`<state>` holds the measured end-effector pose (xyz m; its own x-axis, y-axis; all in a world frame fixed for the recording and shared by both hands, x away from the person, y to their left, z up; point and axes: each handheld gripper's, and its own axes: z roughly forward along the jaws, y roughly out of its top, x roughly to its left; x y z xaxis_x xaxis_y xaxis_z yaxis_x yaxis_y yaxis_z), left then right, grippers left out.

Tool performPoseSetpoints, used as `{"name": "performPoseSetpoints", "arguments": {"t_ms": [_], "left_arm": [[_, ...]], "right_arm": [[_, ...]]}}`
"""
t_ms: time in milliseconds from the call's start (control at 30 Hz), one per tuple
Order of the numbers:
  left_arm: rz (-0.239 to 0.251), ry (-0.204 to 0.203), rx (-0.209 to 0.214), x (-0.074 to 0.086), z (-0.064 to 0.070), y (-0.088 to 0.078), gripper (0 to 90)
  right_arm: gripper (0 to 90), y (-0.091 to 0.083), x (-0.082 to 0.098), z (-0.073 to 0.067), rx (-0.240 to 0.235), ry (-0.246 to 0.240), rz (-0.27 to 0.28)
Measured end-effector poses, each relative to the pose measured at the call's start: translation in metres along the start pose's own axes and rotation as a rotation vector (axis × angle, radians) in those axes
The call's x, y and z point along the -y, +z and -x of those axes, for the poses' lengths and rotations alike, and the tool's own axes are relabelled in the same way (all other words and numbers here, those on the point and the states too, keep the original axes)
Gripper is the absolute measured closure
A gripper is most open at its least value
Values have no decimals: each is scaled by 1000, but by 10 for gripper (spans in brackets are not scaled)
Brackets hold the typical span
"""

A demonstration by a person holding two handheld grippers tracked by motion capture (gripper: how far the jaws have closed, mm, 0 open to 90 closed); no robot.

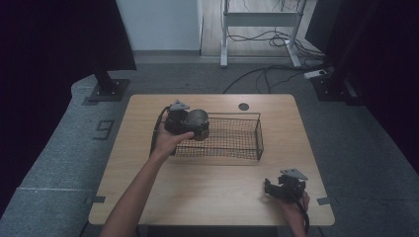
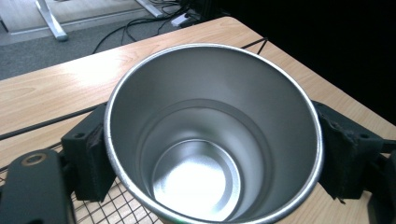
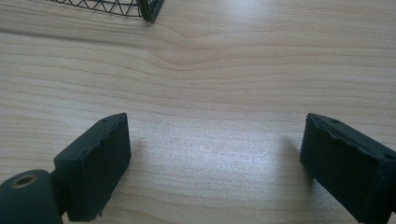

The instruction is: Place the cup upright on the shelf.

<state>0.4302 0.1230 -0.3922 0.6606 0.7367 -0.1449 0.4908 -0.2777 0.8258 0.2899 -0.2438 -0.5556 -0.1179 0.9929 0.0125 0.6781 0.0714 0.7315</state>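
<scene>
Cup: a steel cup (image 1: 196,120) sits left of centre in the high view, held above the left end of the wire basket (image 1: 232,151); in the left gripper view its open mouth (image 2: 212,135) faces the camera, empty inside.
Left tongs: the left tongs (image 1: 193,123) are clamped on the cup, one black pad (image 2: 91,156) at either side of the rim.
Right tongs: the right tongs (image 1: 269,187) rest low at the lower right of the high view, jaws wide apart with bare worktop (image 3: 205,84) between them, holding nothing.
Basket: lies mid-frame on the worktop, apart from the right tongs; its corner (image 3: 150,11) shows at the top of the right gripper view.
Risk, slip: the pads grip smooth, curved metal near the rim, so I judge a tilt or a loosened squeeze could let the cup rotate or drop.
Risk, snag: lowered off-line, the cup's base could catch the basket's left wall and tip it or shove the basket.
Risk, unsteadied basket: with the right tongs well away, nothing braces the light basket against a knock.
</scene>
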Motion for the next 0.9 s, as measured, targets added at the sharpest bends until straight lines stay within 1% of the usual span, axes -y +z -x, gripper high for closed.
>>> {"name": "performPoseSetpoints", "arguments": {"t_ms": [367, 533, 633, 733, 900], "left_arm": [[-11, -3, -2, -1, -4, 16, 148], [-27, -7, -11, 0, -7, 23, 149], [-40, -6, -14, 2, -7, 29, 149], [-45, 6, -18, 4, -4, 36, 148], [-58, 11, -14, 7, -2, 47, 148]], "right_arm": [[85, 0, 0, 0, 0, 0, 0], [86, 0, 0, 0, 0, 0, 1], [88, 0, 0, 0, 0, 0, 1], [88, 0, 0, 0, 1, 0, 0], [89, 0, 0, 0, 1, 1, 0]]}}
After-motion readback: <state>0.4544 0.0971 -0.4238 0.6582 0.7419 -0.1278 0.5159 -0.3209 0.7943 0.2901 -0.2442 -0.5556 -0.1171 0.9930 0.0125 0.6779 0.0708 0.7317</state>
